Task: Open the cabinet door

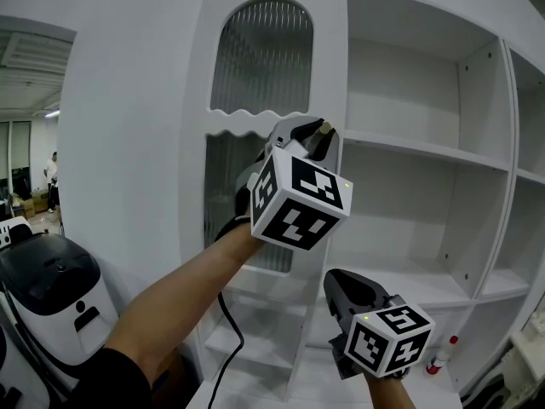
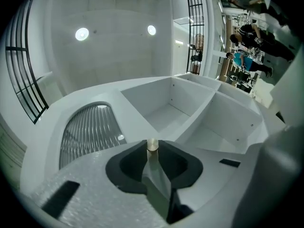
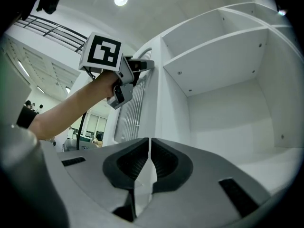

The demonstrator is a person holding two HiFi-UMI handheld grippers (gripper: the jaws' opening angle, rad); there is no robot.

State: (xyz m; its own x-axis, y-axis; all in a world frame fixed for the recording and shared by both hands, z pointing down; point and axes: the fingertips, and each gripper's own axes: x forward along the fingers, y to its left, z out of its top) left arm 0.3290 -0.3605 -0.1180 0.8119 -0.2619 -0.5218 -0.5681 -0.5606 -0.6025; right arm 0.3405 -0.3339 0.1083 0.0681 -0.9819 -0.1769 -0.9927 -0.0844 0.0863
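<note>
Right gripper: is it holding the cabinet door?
No, the right gripper has its jaws shut on nothing, clear of the door; the left gripper grips the knob.

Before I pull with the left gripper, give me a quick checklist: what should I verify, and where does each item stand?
1. Knob between the left gripper pads: ok.
2. Pads closed against the knob: ok, going by the left gripper view.
3. Right gripper shut, empty and away from the cabinet door: ok.
4. Cable hanging below the left gripper clear of the door's swing: cannot tell.
5. Door already unlatched: cannot tell.
</note>
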